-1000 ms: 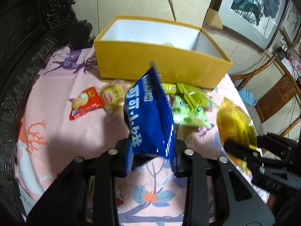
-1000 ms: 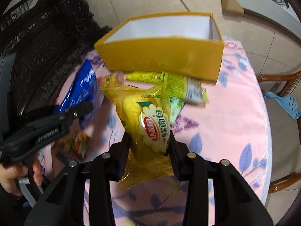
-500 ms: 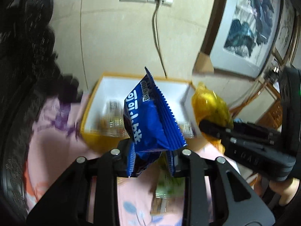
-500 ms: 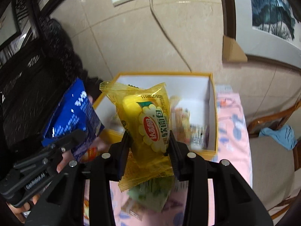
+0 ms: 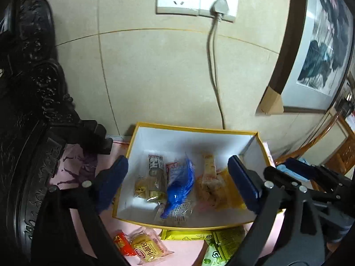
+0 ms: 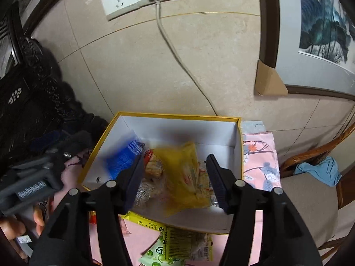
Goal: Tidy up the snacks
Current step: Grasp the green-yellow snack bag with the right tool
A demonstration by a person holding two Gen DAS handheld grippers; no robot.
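Right wrist: left gripper (image 6: 53, 155) reads "GenRobot.AI".

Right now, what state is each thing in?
left gripper: jaws opening, nothing between them
right gripper: jaws opening, yellow packet loose between them
blue packet: in the box, blurred
yellow packet: in the box, blurred
box: open, snacks inside
red packet: on the table outside the box

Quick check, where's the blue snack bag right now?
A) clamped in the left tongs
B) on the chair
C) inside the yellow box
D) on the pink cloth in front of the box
C: the blue snack bag is inside the yellow box among other snacks, and the pads of the left tongs, which are opening, are not touching it.
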